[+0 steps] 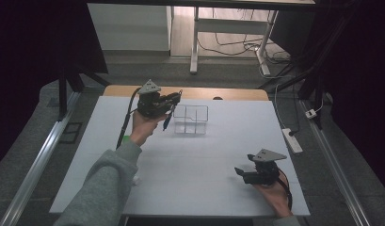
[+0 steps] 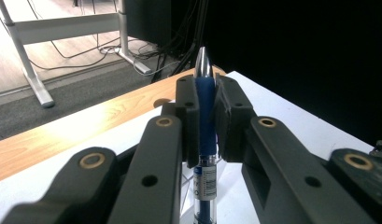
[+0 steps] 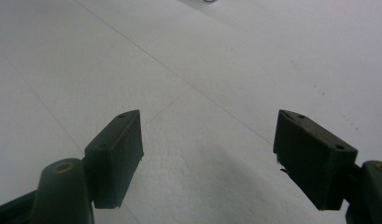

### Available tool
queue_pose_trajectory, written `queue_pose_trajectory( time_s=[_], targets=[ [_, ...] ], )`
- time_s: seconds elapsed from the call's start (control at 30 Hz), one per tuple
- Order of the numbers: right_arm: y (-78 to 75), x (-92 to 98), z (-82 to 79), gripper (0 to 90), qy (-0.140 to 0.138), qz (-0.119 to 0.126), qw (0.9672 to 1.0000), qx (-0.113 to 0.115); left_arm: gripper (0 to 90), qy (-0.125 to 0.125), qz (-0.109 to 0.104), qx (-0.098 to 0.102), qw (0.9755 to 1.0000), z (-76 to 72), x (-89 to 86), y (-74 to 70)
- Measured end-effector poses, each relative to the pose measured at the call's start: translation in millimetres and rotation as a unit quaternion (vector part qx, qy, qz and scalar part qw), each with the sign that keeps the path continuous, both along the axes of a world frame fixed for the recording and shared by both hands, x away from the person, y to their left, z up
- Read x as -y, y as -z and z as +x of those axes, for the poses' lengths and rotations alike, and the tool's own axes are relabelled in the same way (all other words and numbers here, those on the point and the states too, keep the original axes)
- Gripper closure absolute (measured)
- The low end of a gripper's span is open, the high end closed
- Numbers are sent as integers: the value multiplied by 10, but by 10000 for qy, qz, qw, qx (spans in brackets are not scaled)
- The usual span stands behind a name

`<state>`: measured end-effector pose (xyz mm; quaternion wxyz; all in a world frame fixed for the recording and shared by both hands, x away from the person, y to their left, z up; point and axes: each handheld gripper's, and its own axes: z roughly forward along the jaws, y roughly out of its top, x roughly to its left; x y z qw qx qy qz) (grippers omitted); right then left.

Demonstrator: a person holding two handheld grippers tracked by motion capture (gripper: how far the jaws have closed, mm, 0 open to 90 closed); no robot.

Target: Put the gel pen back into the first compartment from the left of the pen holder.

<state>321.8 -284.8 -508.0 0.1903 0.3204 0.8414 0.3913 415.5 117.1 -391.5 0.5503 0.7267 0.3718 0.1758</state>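
My left gripper (image 1: 175,100) is raised over the far left part of the white table (image 1: 204,160), shut on a blue pen (image 1: 167,120) that hangs down from its jaws. Just right of the pen stands a clear box with compartments (image 1: 191,119). In the left gripper view the pen (image 2: 206,116) stands upright between the pads, silver tip up, with its clear barrel below the jaws of the left gripper (image 2: 206,100). My right gripper (image 1: 239,173) rests low near the front right of the table, pointing left. Its jaws (image 3: 207,154) stand wide open over bare table.
A wooden strip (image 1: 204,92) runs along the table's far edge. Beyond it are white desk legs (image 1: 195,47) and cables on the floor. A power strip (image 1: 292,140) lies on the floor to the right. A small white scrap (image 1: 136,179) sits by the left sleeve.
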Motion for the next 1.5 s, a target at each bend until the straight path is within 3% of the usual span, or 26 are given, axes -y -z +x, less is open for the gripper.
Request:
queue_pose_trajectory(
  time_s=[1.0, 1.5],
  targets=[
    [7, 11, 4, 234, 11, -36, 10000, -22, 797, 209, 361, 44, 9991, 235, 397, -49],
    [17, 13, 11, 234, 30, -63, 10000, -31, 797, 184, 333, 23, 9993, 425, 460, -56]
  ],
)
